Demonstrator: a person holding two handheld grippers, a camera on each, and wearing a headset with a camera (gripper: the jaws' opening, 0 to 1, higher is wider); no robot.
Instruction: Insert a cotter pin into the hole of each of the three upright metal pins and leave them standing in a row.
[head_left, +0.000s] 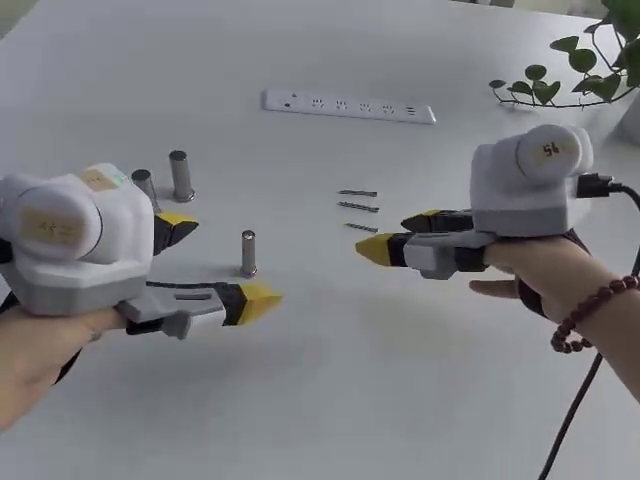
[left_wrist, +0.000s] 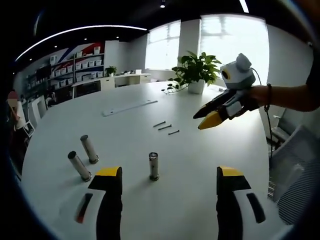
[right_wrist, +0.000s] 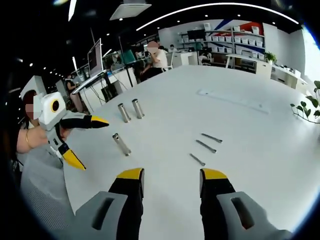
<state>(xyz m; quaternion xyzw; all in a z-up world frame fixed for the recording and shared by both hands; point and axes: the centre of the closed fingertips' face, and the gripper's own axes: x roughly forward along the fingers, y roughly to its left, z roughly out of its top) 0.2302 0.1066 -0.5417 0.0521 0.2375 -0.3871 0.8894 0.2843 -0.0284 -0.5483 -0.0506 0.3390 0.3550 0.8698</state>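
Three upright metal pins stand on the white table: two close together at the left (head_left: 180, 175) (head_left: 145, 185) and one apart (head_left: 248, 252), nearer the middle. Three thin cotter pins (head_left: 357, 193) (head_left: 358, 207) (head_left: 361, 227) lie side by side at the centre. My left gripper (head_left: 220, 260) is open, its jaws either side of the single pin (left_wrist: 154, 166) and short of it. Right of the cotter pins (right_wrist: 205, 146), my right gripper (head_left: 395, 233) is open, holds nothing and points left at them. The left gripper view has the right gripper (left_wrist: 215, 115) hovering above the table.
A white power strip (head_left: 348, 105) lies at the back of the table. A potted trailing plant (head_left: 590, 70) stands at the back right corner. A black cable hangs from the right gripper. Office desks and shelves with a seated person lie beyond the table.
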